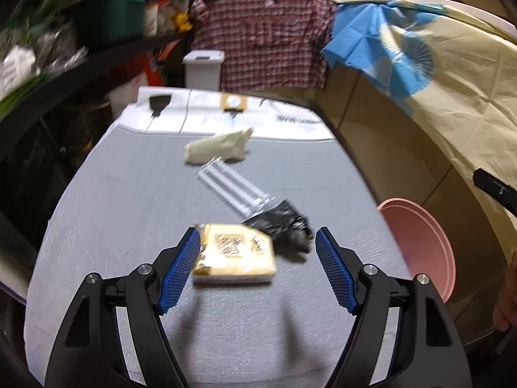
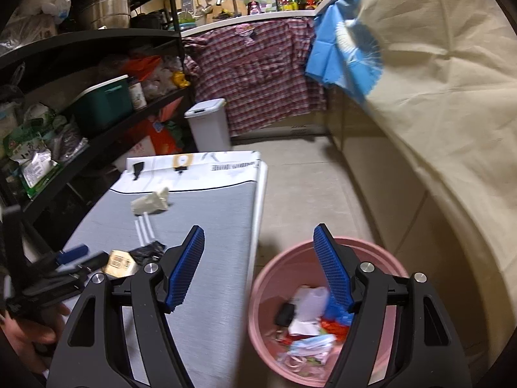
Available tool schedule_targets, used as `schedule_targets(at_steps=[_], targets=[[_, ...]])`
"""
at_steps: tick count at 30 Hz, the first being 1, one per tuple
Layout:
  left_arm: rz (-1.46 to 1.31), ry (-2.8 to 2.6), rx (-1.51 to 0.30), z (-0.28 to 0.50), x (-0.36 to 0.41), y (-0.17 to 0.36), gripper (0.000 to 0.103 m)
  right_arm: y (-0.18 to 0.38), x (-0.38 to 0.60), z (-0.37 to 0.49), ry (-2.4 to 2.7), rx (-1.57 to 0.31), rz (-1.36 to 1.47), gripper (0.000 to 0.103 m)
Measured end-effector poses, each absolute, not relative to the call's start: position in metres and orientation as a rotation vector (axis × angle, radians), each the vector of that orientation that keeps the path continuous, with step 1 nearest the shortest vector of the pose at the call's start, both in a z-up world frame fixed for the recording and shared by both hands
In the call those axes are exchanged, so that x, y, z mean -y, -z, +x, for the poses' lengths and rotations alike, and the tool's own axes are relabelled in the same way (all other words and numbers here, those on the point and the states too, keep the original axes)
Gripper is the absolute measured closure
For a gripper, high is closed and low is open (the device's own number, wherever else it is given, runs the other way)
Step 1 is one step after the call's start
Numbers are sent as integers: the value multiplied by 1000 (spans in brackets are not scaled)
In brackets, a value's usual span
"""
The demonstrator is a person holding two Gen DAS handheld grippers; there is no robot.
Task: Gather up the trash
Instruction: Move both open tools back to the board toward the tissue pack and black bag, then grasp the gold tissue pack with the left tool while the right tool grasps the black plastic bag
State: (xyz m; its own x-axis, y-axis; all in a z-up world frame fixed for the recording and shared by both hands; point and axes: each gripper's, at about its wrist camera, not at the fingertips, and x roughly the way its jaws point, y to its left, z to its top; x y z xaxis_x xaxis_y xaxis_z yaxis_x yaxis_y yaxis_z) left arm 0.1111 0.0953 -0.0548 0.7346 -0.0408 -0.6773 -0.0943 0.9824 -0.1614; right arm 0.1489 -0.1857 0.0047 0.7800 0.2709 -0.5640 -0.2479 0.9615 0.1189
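Left gripper (image 1: 255,242) is hanging over the near part of the grey tabletop (image 1: 129,200) with jaws wide apart and nothing clamped; the cream packet (image 1: 236,255) is lying flat between the fingertips, its left edge just beside the left pad, not pressed. Touching its far right corner is a crumpled black wrapper (image 1: 284,226), and beyond that a clear sleeve with white sticks (image 1: 232,190) is lying diagonally toward the middle, with a crumpled cream paper wad (image 1: 216,145) near the far end. Right gripper (image 2: 258,258) is hovering above the pink bin (image 2: 387,258) on the floor just off the tabletop's right edge, jaws apart and empty; the bin is already holding mixed scraps. Packet is looking light, boxy, fairly stiff, probably with slick film, so pinching across its two long sides near the middle seems best; a corner pinch may let it twist. Black wrapper is looking soft and near weightless, so grab the bunched centre. The sleeve is looking slippery and a bit springy, so take it mid-length across the width. The wad should squash easily, any spot works.
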Motion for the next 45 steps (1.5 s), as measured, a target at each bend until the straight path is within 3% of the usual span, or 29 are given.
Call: schedule_targets(at_steps=[5, 22, 38, 41, 45], targets=[[-221, -62, -818, 121, -109, 79, 31, 8, 161, 163, -321, -653, 74, 42], [-200, -30, -909, 139, -110, 114, 27, 64, 56, 198, -548, -813, -43, 42], [-285, -161, -896, 131, -173, 113, 30, 114, 6, 217, -573, -922, -192, 42], [-277, -152, -895, 131, -175, 113, 30, 118, 3, 216, -569, -924, -226, 45], [-282, -149, -894, 130, -177, 112, 30, 117, 5, 214, -565, -919, -233, 57]])
